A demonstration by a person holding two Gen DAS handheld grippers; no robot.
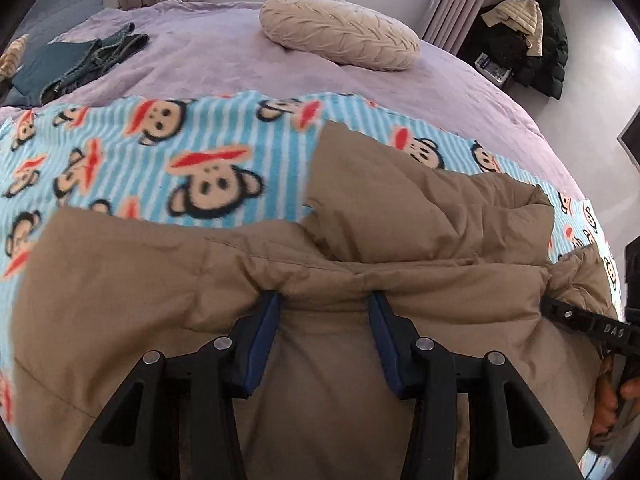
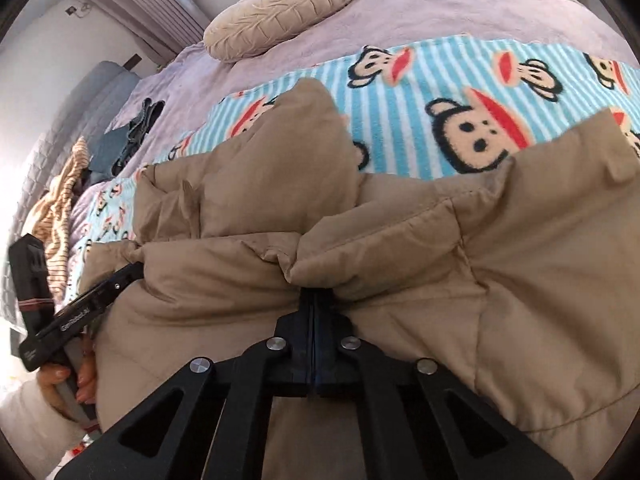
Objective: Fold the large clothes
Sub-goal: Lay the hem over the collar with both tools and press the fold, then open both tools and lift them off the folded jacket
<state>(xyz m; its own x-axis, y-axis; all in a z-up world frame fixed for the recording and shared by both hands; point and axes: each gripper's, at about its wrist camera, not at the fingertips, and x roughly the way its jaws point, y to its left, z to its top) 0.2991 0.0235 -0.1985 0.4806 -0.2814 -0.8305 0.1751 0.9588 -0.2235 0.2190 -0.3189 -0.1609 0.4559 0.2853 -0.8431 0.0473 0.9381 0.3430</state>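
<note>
Both grippers at the near edge of a tan puffer jacket, mid-fold

Right gripper has its jaws pressed flat together with a pinch of the jacket bunched at their tips, so it seems to hold the fabric; left gripper stands partly open, its blue pads digging into a padded seam with a fold of cloth between them, not visibly clamped. Jacket lies spread on a monkey-print blanket over the purple bedspread, one section already turned back on itself near the middle, a round cushion well beyond it. My reading: the grasp for the next fold is being set. Next, the left jaws need to close on the seam, then both hands lift and carry the near edge over evenly, so the bulky padding does not slip or twist
</note>
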